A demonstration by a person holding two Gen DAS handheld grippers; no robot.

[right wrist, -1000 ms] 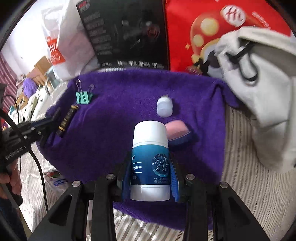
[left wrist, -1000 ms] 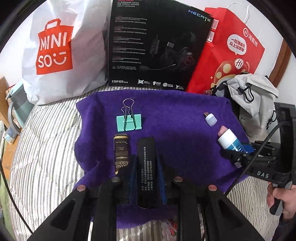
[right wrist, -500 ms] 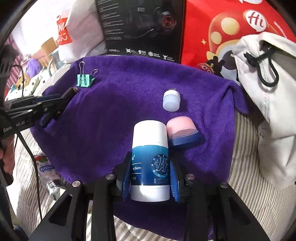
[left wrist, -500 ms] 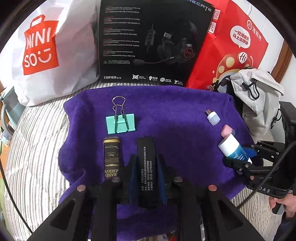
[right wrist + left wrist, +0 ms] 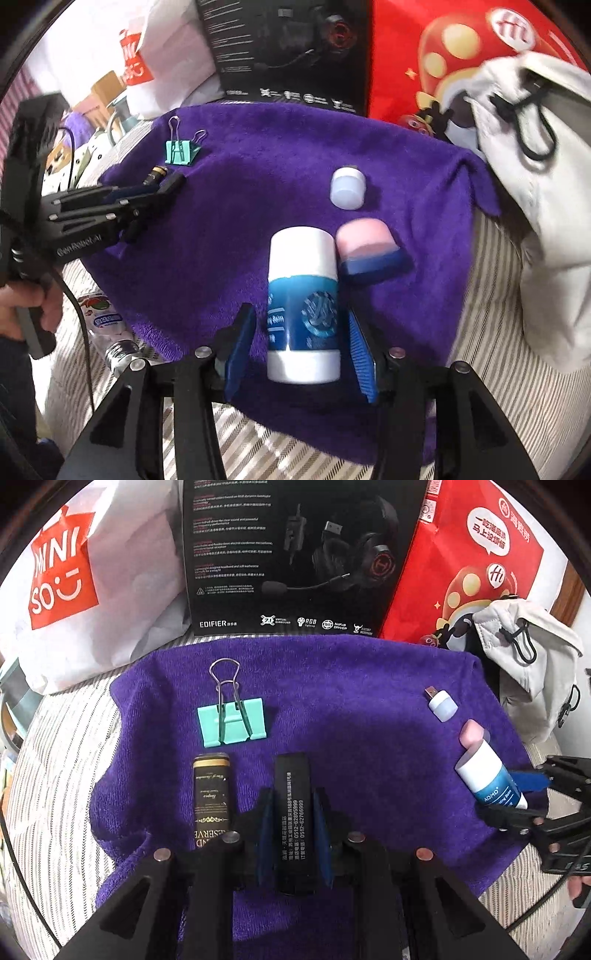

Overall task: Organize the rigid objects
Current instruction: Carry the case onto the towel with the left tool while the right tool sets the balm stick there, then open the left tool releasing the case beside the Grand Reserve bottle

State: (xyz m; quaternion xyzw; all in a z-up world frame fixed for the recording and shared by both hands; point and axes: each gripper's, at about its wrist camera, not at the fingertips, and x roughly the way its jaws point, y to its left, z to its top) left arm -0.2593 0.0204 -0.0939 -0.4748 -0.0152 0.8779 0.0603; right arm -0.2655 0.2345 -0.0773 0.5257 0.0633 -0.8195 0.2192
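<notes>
Holding the black bar [image 5: 293,819] across its narrow sides, your left gripper [image 5: 293,834] has both blue pads pressed tight against it near its close end, low over the purple towel [image 5: 351,701]. That bar looks stiff and light, with flat faces that give the pads a sure seat, so the hold should not slip; it points away from you, just right of the gold-capped tube [image 5: 211,794], which lies parallel on the towel. The green binder clip [image 5: 232,720] sits farther off, beyond the tube.

Your right gripper [image 5: 301,354] is letting go: its jaws are opening, and the balm stick [image 5: 303,306] lies between the pads with a gap showing on either side, resting on the towel's near right part. Beside its white cap lies the pink-topped lid [image 5: 369,251], touching or nearly so, and the small white USB piece [image 5: 347,187] is farther away.

Judging by its smooth round plastic, the balm stick may roll on the soft pile once released. If you take it again, grip the labelled middle of its body, not the cap.
</notes>
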